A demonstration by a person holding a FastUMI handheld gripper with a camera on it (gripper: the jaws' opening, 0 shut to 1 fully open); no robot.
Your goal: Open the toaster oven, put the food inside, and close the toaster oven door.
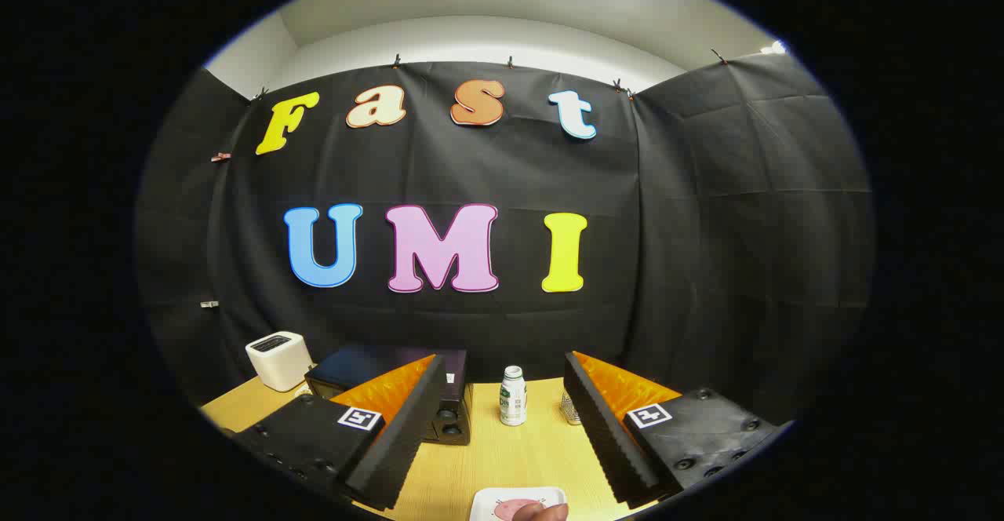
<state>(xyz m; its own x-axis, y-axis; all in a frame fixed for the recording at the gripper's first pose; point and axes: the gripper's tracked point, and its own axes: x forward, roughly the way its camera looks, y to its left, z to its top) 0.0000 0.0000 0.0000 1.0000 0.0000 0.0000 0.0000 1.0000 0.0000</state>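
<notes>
Claw: the gripper [502, 435] is being held up above the table [471, 466]. Its two fingers are standing wide apart. Nothing is sitting between them and they are touching nothing.

Toaster oven: the dark toaster oven [392, 388] is sitting on the table, beyond the left finger. That finger is hiding part of it. Its knobs are showing at the right end of its front. I cannot tell if the door is shut, but it is looking shut.

Food: a white plate [490, 500] is lying on the table, close under the claw, between the fingers. Something pink, the food [508, 510], is lying on it. A brownish thing is peeking in at the plate's right side. I cannot tell what it is.

Other things: a white toaster [279, 359] is standing to the left of the toaster oven. A small white bottle [513, 395] is standing just to the oven's right. A little clear cup [571, 409] is standing near the right finger.

Job so far: I am thinking it is just beginning. The door is coming first.

What could go wrong: the bottle is standing very near the oven. A wide claw swinging toward the door could be knocking it over. The handle is hiding, so the claw could be missing it. The food is looking small and flat, so a pinch could be slipping off or pushing the plate away.
</notes>
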